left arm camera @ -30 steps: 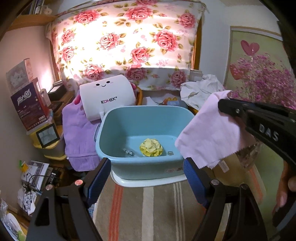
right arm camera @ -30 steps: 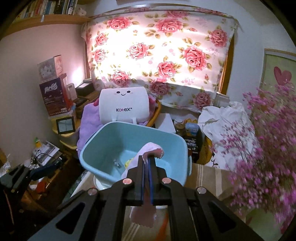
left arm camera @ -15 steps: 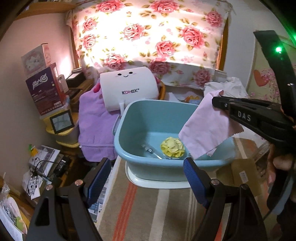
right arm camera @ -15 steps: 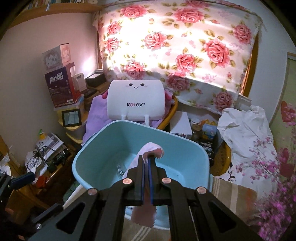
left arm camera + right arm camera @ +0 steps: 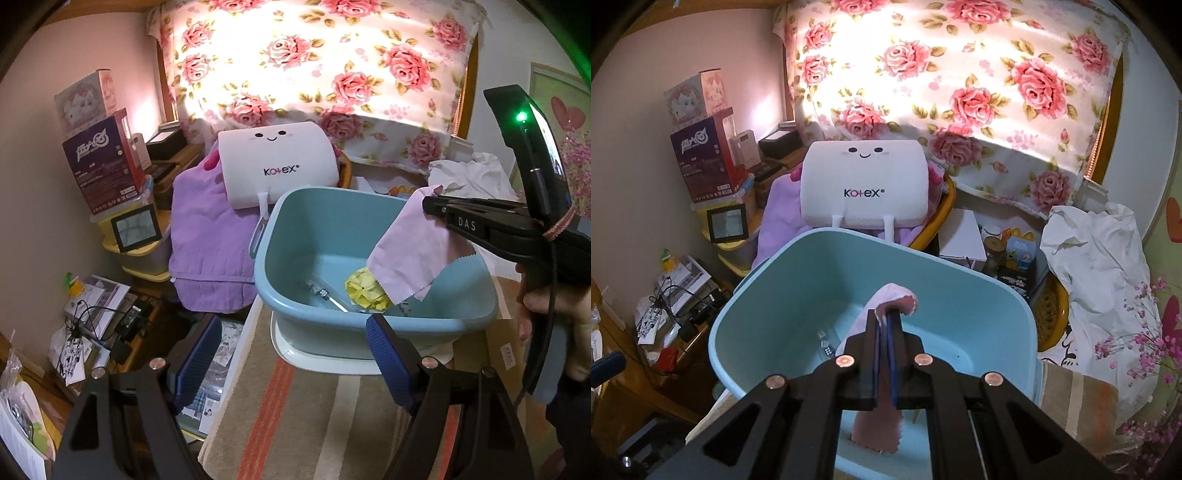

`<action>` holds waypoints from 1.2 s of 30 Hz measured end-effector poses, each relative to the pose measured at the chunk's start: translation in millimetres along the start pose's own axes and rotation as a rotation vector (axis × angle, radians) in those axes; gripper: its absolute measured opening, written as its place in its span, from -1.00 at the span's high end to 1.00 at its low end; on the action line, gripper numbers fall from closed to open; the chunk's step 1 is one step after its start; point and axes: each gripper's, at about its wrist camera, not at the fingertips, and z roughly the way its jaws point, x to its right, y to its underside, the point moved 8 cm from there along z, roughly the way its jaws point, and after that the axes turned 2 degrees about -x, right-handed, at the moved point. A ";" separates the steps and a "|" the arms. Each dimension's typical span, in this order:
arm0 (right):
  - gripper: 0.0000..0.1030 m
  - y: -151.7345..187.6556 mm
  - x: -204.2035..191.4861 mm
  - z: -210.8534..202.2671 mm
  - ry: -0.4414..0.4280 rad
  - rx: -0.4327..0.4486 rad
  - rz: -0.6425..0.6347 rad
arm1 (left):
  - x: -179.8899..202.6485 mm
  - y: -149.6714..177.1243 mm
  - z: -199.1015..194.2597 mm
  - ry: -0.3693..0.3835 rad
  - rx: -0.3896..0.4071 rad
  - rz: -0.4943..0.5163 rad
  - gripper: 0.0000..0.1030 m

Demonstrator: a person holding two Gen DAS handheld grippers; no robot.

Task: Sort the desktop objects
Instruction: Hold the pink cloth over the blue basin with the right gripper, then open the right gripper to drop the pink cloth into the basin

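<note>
Two handheld grippers work over a light blue plastic tub [image 5: 317,229] set at the edge of a striped tabletop [image 5: 295,413], in a cluttered room with a rose-print curtain [image 5: 960,74] behind. Largest of the task's things, the tub lies ahead of and below both sets of fingers, its mouth open upward. Next in size, a pink cloth [image 5: 410,247] is pinched by one corner in the right gripper [image 5: 885,319], whose jaws are clamped together on it; it hangs straight down from the fingertips with its long axis near vertical, its lower edge inside the tub's rim. Beneath and just beyond that hanging edge sits a yellow folded-paper ball [image 5: 367,288], and beside it a few small dice [image 5: 314,288] on the tub floor. The left gripper [image 5: 295,354] stands spread wide and empty, short of the tub's near wall. The right hand is plainly the nearer; the coming release appears to turn only on the cloth hanging over the tub's interior.
</note>
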 end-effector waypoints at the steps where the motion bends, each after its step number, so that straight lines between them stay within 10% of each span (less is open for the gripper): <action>1: 0.96 -0.5 0.2 1.9 0.001 -0.001 0.000 | -0.6 0.4 0.2 -0.002 -0.001 -0.001 -0.62; 36: 0.95 -1.3 16.1 13.8 0.025 -0.020 0.027 | 18.5 -6.6 1.9 0.063 0.027 0.053 -0.62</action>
